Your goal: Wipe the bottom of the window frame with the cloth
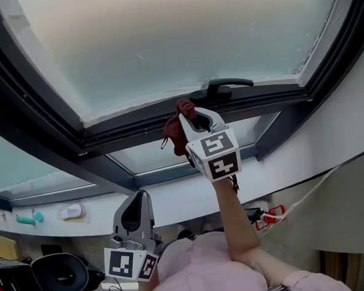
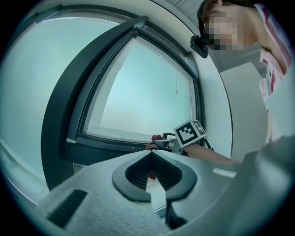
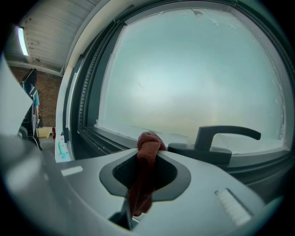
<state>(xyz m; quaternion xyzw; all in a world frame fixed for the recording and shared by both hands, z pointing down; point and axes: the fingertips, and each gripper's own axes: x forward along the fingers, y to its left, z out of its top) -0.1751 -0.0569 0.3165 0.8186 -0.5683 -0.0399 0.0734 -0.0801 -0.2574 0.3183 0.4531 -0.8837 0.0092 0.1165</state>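
Observation:
My right gripper (image 1: pixel 189 110) is raised to the window and shut on a dark red cloth (image 1: pixel 176 131), which bulges from the jaw tips (image 3: pixel 148 142) and hangs down between them. The cloth's top sits at the dark bottom rail of the window frame (image 1: pixel 132 129), just left of the black window handle (image 1: pixel 223 87). In the left gripper view the right gripper (image 2: pixel 162 143) and the cloth (image 2: pixel 154 138) show against that rail. My left gripper (image 1: pixel 136 203) hangs low near my body, shut with nothing between its jaws.
Frosted glass (image 1: pixel 169 38) fills the sash above the rail. A white sill (image 1: pixel 173 201) runs below, with a teal object (image 1: pixel 28 219) and a white object (image 1: pixel 72 211) on its left part. A red-and-black item (image 1: pixel 272 216) and a cable lie at the right.

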